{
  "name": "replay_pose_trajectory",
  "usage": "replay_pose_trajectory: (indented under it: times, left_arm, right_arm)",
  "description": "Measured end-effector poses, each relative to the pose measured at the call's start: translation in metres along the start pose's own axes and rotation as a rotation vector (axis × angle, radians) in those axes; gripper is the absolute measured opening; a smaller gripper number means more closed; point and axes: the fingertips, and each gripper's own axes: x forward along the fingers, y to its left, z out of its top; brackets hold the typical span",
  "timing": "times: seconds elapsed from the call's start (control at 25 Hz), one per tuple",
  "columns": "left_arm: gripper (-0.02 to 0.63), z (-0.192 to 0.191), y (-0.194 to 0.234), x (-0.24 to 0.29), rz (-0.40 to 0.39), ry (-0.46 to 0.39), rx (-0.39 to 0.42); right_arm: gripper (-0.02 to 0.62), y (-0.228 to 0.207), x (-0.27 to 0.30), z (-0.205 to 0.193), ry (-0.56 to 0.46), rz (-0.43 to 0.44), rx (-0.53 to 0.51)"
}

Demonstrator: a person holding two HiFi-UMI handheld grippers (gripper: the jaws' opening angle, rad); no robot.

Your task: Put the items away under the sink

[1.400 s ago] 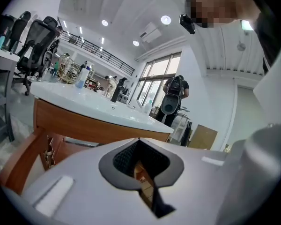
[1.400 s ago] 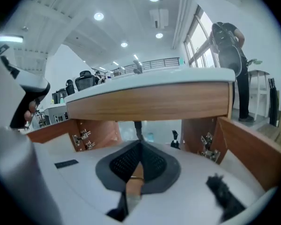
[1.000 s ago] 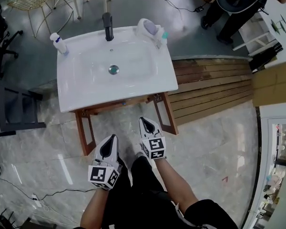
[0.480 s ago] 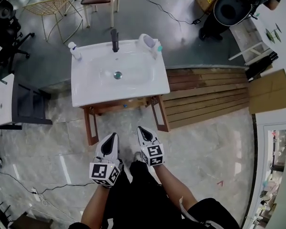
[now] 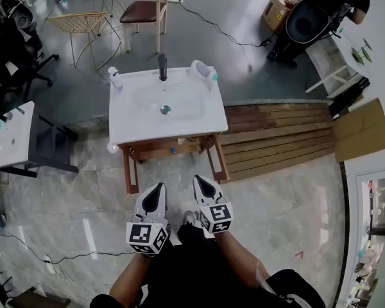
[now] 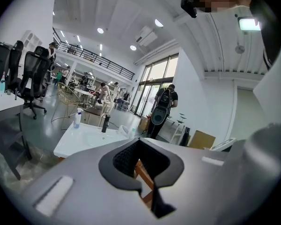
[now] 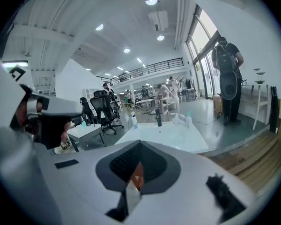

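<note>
white sink [image 5: 136,124] on a wooden stand, spray bottle [image 5: 115,77] at its back left corner, white holder [image 5: 201,70] at its back right corner, left gripper [image 5: 156,187] and right gripper [image 5: 197,180] both closed and empty, well short of the sink's front edge

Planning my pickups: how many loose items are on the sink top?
3. A spray bottle at the back left corner, a white rounded item at the back right, a small teal-topped bottle right beside it. Smaller things could be hidden.
</note>
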Motion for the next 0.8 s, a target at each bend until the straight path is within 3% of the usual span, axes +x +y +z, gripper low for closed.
replay_pose_trajectory:
  times: [0.28,0.8]
  left_arm:
    - [0.006,0.013,-0.019,-0.014,-0.032,-0.017,0.031]
    - [0.005,0.030,-0.027,-0.016,-0.022,-0.070,0.037]
  right_arm:
    - [0.014,0.021,-0.032,0.029,-0.076,0.041,-0.039]
    - [0.014,0.027,-0.043,0.037,-0.111,0.059,-0.055]
